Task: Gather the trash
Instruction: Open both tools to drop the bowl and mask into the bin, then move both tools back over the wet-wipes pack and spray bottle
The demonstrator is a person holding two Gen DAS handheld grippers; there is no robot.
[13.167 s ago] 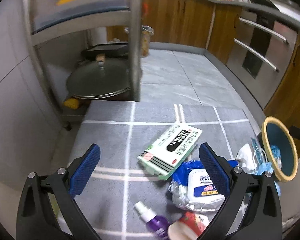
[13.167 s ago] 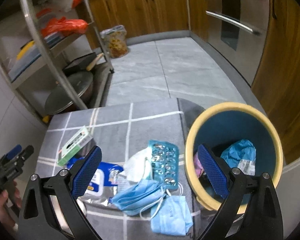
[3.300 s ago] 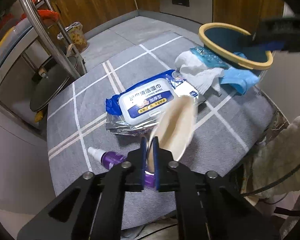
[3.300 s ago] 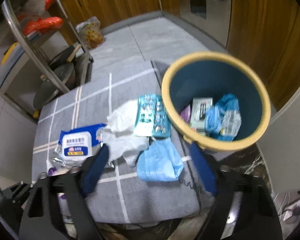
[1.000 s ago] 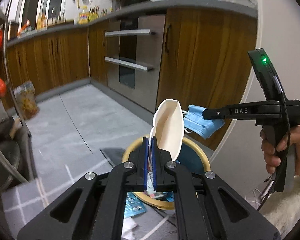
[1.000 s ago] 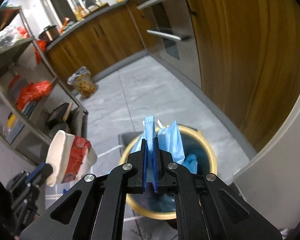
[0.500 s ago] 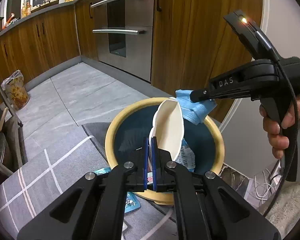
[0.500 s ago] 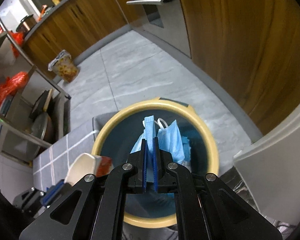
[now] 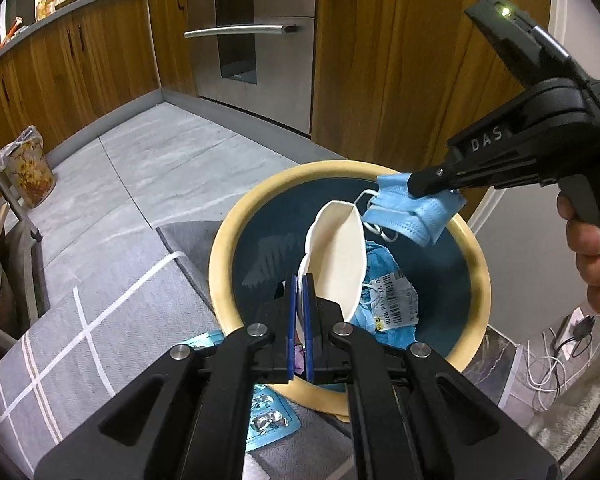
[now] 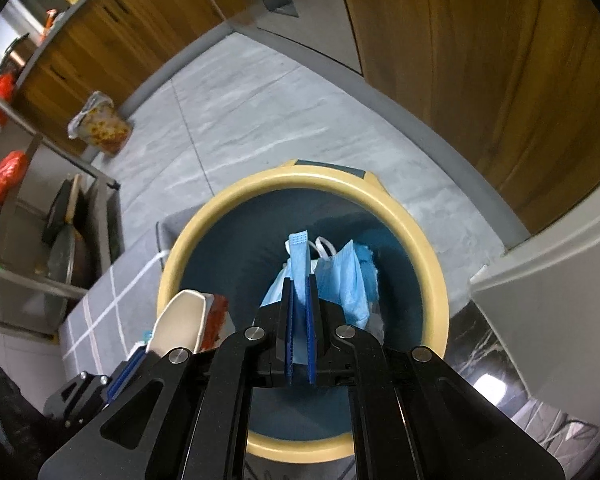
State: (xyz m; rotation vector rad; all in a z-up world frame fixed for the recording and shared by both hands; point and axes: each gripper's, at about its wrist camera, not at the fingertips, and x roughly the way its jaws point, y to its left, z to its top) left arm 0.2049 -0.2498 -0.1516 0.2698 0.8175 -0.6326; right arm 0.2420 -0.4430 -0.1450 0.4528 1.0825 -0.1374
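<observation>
Both loads hang over the yellow-rimmed blue plastic bin (image 9: pixel 220 248) — left tongs (image 9: pixel 299 300) pinch the squashed white paper cup (image 9: pixel 336 256), right tongs (image 10: pixel 299 304) clamp the blue pleated face mask (image 10: pixel 300 256). Best to open each well inside the rim, so nothing catches.

bin (image 9: pixel 482 280): directly ahead of and below both claws
paper cup (image 9: pixel 336 256): in left gripper (image 9: pixel 299 280), over bin opening
face mask (image 10: pixel 342 280): in right gripper (image 10: pixel 299 280), over bin, right of cup
blister pack (image 9: pixel 270 416): on mat (image 9: pixel 112 320), under left claw, touching bin base
barcoded wrapper (image 9: pixel 394 300): inside bin
</observation>
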